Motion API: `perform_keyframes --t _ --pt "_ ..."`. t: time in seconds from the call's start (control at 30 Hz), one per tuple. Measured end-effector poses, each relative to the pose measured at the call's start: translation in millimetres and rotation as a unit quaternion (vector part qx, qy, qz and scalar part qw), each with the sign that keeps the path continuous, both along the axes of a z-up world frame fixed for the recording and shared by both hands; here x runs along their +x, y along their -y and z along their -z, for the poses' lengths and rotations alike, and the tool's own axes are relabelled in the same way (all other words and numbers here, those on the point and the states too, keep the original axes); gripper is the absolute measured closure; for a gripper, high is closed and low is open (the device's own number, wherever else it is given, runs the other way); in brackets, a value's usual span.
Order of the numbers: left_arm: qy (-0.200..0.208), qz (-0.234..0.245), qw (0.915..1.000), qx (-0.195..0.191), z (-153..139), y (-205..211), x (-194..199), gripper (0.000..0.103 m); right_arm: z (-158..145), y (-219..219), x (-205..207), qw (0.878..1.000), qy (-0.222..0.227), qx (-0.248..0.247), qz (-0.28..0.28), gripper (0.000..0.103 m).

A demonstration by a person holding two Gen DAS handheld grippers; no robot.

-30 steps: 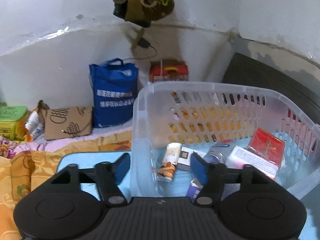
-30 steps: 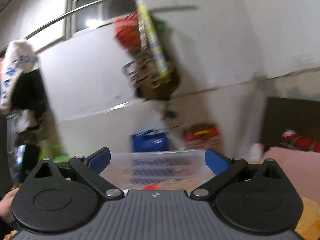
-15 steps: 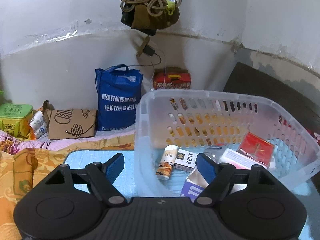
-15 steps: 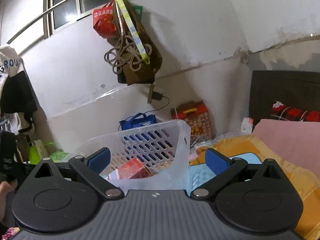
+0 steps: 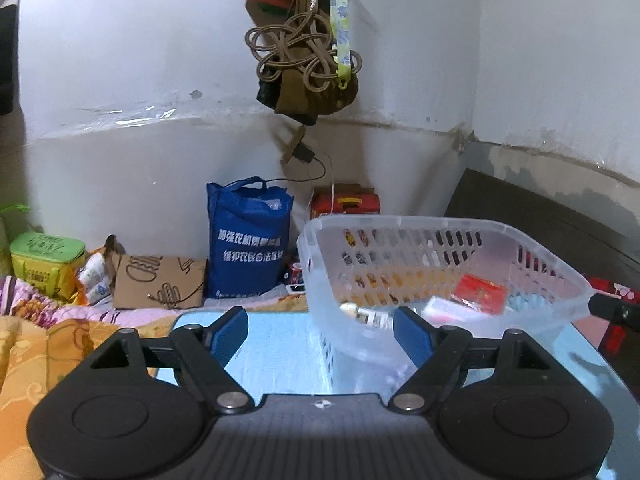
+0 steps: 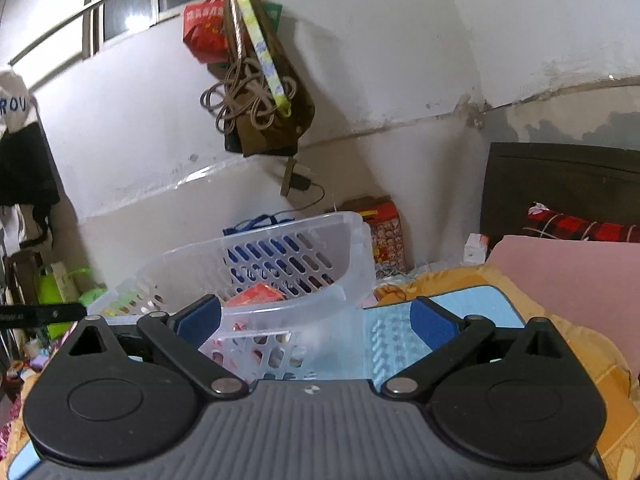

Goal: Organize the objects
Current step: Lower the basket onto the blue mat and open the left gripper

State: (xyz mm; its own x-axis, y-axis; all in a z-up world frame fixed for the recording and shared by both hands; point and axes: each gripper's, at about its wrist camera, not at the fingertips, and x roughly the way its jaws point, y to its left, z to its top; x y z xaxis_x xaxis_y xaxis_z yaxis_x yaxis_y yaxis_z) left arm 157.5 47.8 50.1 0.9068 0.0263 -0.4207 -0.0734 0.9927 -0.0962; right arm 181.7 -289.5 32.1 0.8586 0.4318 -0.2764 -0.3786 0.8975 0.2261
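A clear plastic basket [image 5: 532,248] with slotted walls stands on a light blue board [image 5: 276,352]. It holds a red box [image 5: 480,292], a small tube [image 5: 366,314] and other packets. My left gripper [image 5: 320,330] is open and empty, its jaws on either side of the basket's near left corner. In the right wrist view the basket [image 6: 280,240] shows the red box [image 6: 256,294] inside. My right gripper [image 6: 316,316] is open and empty, with the basket's near right corner between its jaws.
A blue bag [image 5: 248,240], a brown paper bag [image 5: 160,284], a green box [image 5: 46,260] and a red carton [image 5: 346,204] stand by the wall. Ropes and bags [image 5: 308,60] hang above. Orange bedding [image 5: 36,344], a pink pillow [image 6: 568,268] and a dark headboard [image 6: 560,184] surround the board.
Both grippers have lifted and drawn back a little, so the basket sits lower and I see less of its inside. The right view swung onto the basket a second ago and has since steadied.
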Motion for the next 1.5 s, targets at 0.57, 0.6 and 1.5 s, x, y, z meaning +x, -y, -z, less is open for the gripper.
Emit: perform_keyframes --t 0.57,0.6,1.5 --pt "-0.039 0.031 0.9982 0.033 -34 33 -72 0.020 -9 -21 -80 0.998 0.028 -0.023 -0.053 0.000" --pt "-0.037 0.040 0.9980 0.034 -38 36 -76 0.020 -16 -19 -83 0.998 0.025 -0.024 -0.050 0.000" --pt "-0.079 0.037 0.9962 0.005 -39 43 24 0.014 -62 -51 10 0.992 -0.076 -0.096 -0.026 0.000"
